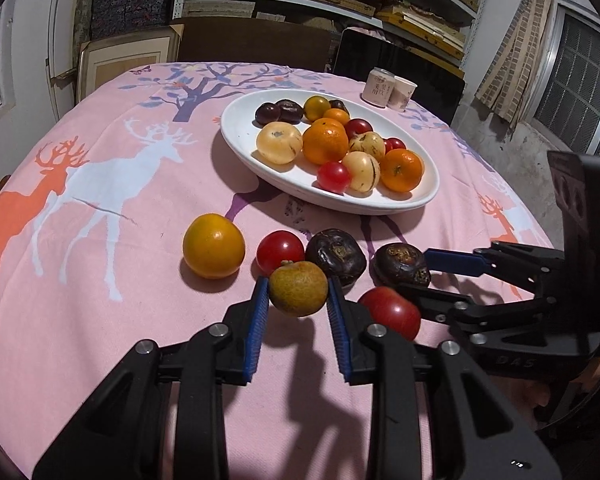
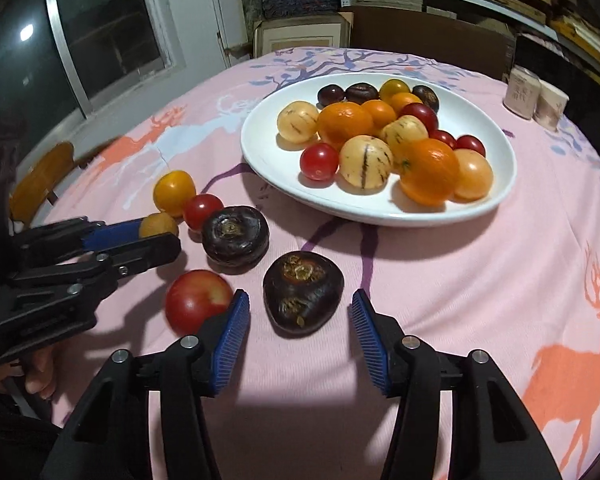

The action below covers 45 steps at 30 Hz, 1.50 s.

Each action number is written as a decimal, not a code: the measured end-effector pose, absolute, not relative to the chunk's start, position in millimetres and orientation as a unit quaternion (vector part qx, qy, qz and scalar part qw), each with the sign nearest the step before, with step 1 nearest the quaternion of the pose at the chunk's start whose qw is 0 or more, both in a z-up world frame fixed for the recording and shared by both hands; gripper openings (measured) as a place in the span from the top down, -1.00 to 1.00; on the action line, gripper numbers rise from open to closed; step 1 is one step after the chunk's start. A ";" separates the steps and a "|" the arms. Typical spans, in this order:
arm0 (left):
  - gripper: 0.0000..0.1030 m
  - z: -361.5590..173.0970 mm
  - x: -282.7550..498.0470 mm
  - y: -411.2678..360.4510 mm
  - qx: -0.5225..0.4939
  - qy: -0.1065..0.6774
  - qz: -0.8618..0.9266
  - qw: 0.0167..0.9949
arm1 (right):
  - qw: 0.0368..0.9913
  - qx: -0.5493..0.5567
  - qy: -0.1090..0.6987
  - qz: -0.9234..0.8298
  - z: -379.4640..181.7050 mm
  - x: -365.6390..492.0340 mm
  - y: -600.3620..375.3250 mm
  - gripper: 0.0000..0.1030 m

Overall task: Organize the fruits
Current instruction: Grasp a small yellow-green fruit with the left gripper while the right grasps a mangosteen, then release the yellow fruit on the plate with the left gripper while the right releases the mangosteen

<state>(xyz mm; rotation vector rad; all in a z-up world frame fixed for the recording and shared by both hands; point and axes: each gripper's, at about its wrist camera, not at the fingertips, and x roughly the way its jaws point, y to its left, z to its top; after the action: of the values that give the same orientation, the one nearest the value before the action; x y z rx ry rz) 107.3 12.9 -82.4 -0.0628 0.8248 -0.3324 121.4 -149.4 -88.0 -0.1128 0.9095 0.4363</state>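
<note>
White and oval, the plate [image 1: 240, 136] near the table's far edge holds oranges, tomatoes, pale striped fruits and dark ones. The left gripper [image 1: 298, 300] is clenched on a small greenish-orange fruit [image 1: 298, 294]. The right gripper [image 2: 300, 320] stands released around a dark fruit [image 2: 303, 292] on the pink tablecloth [image 2: 440, 280]. Only the right view shows a window [image 2: 100, 32]. Two cups [image 1: 388, 88] stand beyond the plate.

Loose fruits [image 1: 214, 246] beside heaped, perhaps oval plate [image 1: 240, 128]

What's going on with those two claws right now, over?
Left gripper shut on small orange fruit. Right gripper open around dark fruit, not gripping. Red tomato crowds it.
</note>
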 end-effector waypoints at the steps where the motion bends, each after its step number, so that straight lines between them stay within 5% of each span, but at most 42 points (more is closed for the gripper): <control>1: 0.44 -82.3 107.5 13.0 -0.031 0.399 -0.161 0.902 | 0.875 -0.062 0.434 0.203 -87.8 124.1 -146.8 0.03; 4: 0.44 -83.1 108.1 11.9 -0.032 0.402 -0.161 0.901 | 0.874 -0.073 0.439 0.197 -90.9 130.1 -144.4 0.15; 27: 0.44 -66.8 108.0 9.1 -0.022 0.389 -0.176 0.904 | 0.905 0.062 0.388 0.164 -57.7 103.7 -236.3 0.17; 45: 0.44 -9.3 227.2 -30.7 0.036 0.357 -0.169 0.918 | 0.928 0.062 0.340 0.140 2.0 208.0 -234.6 0.17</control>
<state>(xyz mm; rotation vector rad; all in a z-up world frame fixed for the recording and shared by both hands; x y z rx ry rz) 227.2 -30.7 -9.3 0.0730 0.7343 -0.3477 208.0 -234.6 2.0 0.1264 0.6959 0.2875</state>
